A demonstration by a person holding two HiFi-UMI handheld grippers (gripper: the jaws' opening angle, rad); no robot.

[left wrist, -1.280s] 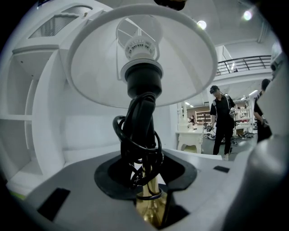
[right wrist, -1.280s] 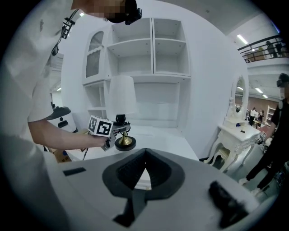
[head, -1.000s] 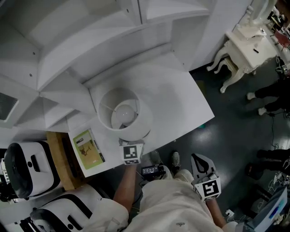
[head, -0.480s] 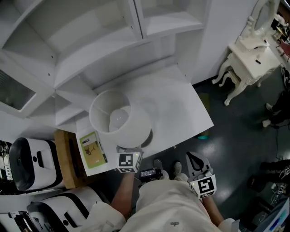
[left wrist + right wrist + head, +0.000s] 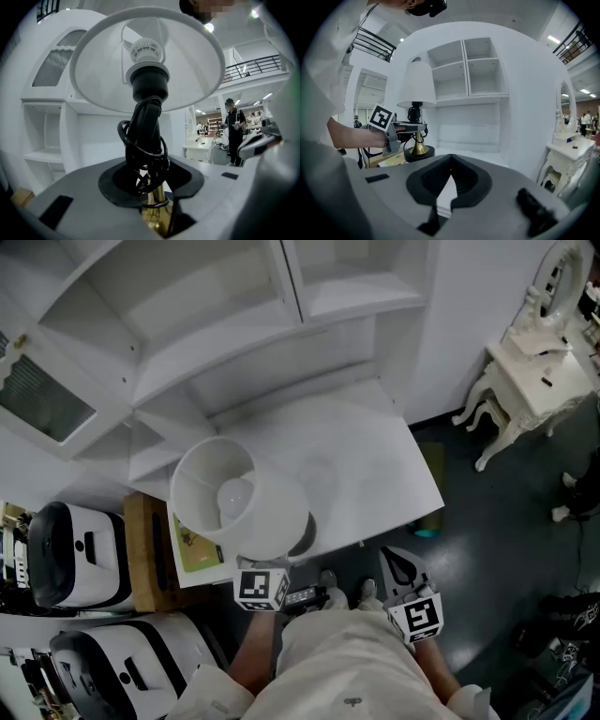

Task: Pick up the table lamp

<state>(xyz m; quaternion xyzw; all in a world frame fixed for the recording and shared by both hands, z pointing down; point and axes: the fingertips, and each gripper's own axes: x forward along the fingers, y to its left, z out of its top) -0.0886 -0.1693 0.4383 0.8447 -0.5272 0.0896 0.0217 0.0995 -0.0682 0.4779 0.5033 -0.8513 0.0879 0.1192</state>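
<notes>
White bench (image 5: 375, 465) stretches out ahead of both hand-held grippers. Next in size is the table lamp (image 5: 416, 93). Its white shade (image 5: 239, 498) stands above the left hand-held gripper (image 5: 415, 126). Its long axis runs nearly upright, across the jaws, which meet it from the side. These jaws are narrow and clamped on the brass stem (image 5: 153, 213), just under the wound black cord (image 5: 143, 150). The round black base (image 5: 419, 152) hangs below the jaws and, I judge, is clear of the bench. The right hand-held gripper (image 5: 450, 161) is well apart, with the lamp ahead to its left; its jaws are together and hold nothing. The left hand is therefore the nearer one, and the lift depends on it holding the stem upright.
</notes>
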